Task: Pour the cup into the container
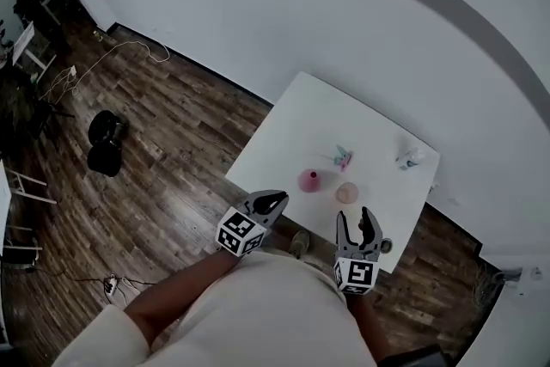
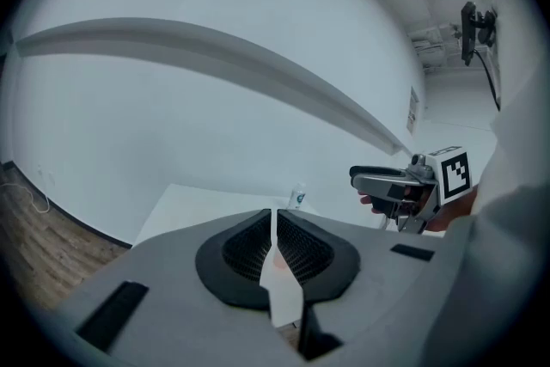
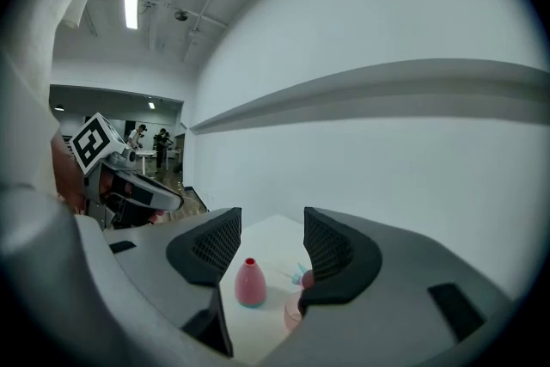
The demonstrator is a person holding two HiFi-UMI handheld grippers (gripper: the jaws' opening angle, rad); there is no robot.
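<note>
By the table's [image 1: 296, 112] near edge, the left gripper [image 1: 278, 202] has its jaws pressed together, empty. The right gripper [image 1: 355, 219] has its jaws apart, holding nothing. Just beyond it stands the peach cup [image 1: 346, 192], with the pink container [image 1: 309, 180] to its left. The right gripper view frames both between its jaws. The left gripper view instead catches a small bottle [image 2: 297, 197] by the far edge.

The bench [image 1: 301, 125] is smooth matt white, the floor [image 1: 172, 142] is dark wood plank, and the pink container [image 3: 250, 284] looks like glossy plastic, I think.
</note>
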